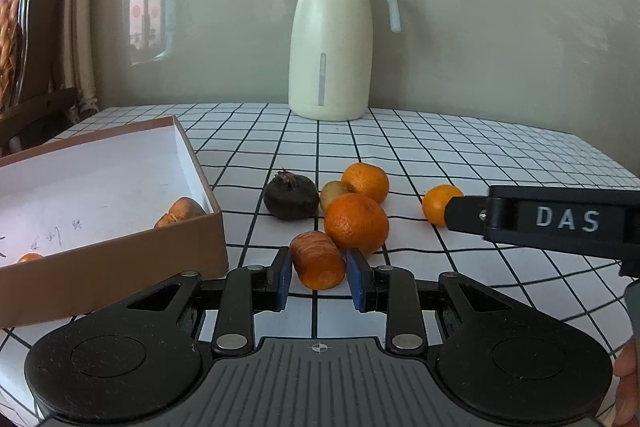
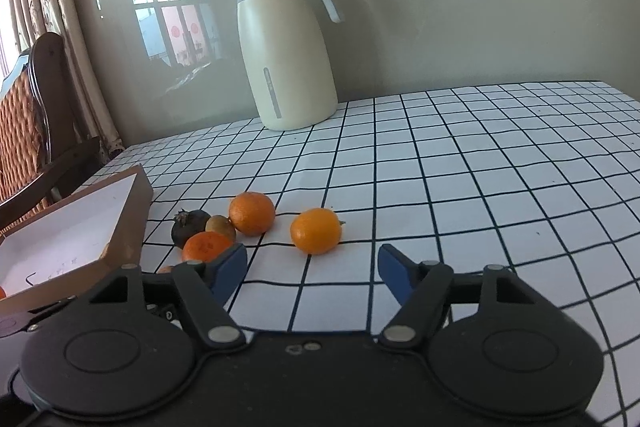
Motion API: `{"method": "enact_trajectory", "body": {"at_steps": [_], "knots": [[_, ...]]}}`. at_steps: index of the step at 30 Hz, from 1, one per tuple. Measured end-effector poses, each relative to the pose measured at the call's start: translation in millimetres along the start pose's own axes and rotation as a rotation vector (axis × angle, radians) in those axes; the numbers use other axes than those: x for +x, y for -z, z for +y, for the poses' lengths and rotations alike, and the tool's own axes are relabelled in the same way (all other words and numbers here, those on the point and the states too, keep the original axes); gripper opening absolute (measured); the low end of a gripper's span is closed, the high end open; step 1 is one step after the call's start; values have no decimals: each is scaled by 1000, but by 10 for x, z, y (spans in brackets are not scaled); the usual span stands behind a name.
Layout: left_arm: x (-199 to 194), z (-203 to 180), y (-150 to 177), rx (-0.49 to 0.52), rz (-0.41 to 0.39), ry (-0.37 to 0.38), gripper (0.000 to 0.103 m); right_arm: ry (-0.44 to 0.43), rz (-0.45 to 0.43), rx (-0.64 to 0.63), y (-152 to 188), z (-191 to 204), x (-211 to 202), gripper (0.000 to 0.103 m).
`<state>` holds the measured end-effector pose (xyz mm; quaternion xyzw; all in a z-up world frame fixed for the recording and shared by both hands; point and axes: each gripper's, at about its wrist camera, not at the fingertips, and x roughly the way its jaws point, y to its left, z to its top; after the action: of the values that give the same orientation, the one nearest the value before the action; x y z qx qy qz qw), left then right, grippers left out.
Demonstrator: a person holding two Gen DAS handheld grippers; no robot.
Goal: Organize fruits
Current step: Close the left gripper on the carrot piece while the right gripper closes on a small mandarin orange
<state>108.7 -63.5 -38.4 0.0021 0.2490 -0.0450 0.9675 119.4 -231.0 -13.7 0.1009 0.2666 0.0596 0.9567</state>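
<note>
The left gripper (image 1: 319, 273) has its blue pads closed against the sides of a wrinkled orange fruit (image 1: 318, 259), which lies on the checked tablecloth (image 1: 460, 147) just in front of the fruit heap. Touching that fruit from behind is a large mandarin (image 1: 356, 223); beyond it crowd a small greenish-brown fruit (image 1: 333, 191), a second mandarin (image 1: 366, 182) and a dark, shrivelled fruit (image 1: 291, 196) with a dried crown. Just to the left stands the open cardboard box (image 1: 192, 227), white inside, its near corner close beside the left finger; a shrivelled orange fruit (image 1: 180, 213) lies against its wall and another orange piece (image 1: 29, 258) shows at the lower edge. The right gripper (image 2: 312, 267) stands about half open with nothing between its pads, and a lone small mandarin (image 2: 316, 230) sits just ahead of its gap, apart from the heap. In the left view this gripper's black finger reaches in from the right and covers part of that lone fruit. A cream thermos jug (image 1: 332, 39) with a grey lid stands well behind at the wall, and a wooden chair (image 2: 36, 131) and curtain (image 1: 76, 7) are at the far left.
</note>
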Motion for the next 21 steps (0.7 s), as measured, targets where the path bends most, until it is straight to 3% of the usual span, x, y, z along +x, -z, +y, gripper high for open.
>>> {"method": "enact_trajectory", "body": {"at_steps": [21], "knots": [[164,42,-41,-42,19,-15,30,35,49,-14,-108,38,389,43]]}}
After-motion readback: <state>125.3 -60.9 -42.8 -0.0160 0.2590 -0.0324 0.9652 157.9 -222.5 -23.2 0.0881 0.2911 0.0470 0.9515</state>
